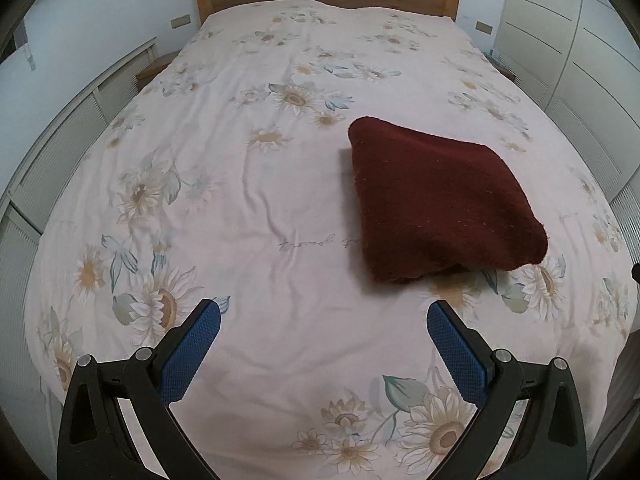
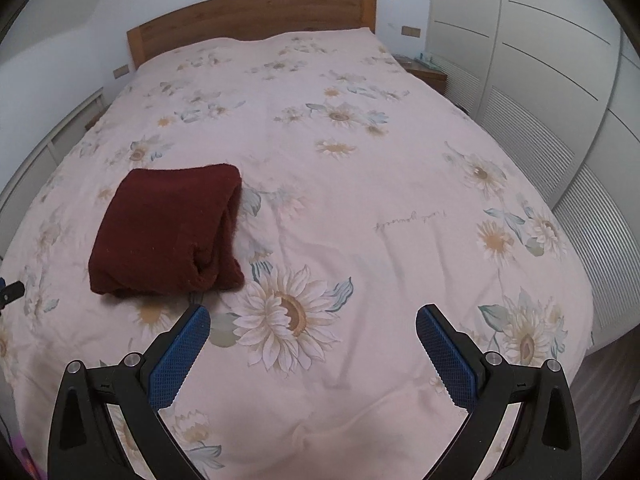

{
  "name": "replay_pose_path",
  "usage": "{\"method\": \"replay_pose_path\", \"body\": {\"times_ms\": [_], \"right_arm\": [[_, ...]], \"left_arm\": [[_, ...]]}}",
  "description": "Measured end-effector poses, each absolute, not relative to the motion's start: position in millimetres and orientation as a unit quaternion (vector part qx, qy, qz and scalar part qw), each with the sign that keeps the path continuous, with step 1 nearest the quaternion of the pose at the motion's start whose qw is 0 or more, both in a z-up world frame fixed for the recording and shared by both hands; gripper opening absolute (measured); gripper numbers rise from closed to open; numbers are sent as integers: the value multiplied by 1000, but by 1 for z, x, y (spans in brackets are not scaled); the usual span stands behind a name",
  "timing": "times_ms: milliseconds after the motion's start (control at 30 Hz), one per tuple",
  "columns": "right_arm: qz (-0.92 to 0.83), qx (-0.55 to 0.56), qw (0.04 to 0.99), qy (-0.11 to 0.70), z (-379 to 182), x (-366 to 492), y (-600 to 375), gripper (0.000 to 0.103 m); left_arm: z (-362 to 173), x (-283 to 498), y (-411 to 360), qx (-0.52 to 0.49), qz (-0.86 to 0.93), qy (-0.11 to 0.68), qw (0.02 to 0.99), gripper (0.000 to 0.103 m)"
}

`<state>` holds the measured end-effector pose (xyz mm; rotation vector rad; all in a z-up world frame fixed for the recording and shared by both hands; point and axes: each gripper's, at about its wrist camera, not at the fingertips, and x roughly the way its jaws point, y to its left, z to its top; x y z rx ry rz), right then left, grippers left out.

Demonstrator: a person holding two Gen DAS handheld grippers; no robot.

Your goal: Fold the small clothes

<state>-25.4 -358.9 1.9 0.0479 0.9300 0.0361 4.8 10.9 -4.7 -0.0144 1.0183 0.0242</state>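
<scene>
Both pairs of fingers stand spread wide and empty: the left gripper (image 1: 323, 314) and right gripper (image 2: 313, 316) hover off the floral bedspread (image 1: 248, 184), likely because the folding looks done. Between them, just ahead, lies the dark red knitted garment (image 1: 436, 200), a squarish bundle, its doubled edge (image 2: 218, 236) facing right, long axis roughly toward the headboard (image 2: 256, 16).

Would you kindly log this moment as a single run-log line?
left tongs: open, empty | right tongs: open, empty | dark red garment: folded, lying on floral bedspread, untouched
</scene>
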Motion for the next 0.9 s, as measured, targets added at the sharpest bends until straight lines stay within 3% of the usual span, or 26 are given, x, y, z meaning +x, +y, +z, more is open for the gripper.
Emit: {"method": "replay_pose_path", "body": {"times_ms": [900], "right_arm": [[30, 8, 890, 455, 1, -25, -350, 103]], "left_arm": [[5, -4, 14, 3, 24, 480, 877, 102]]}}
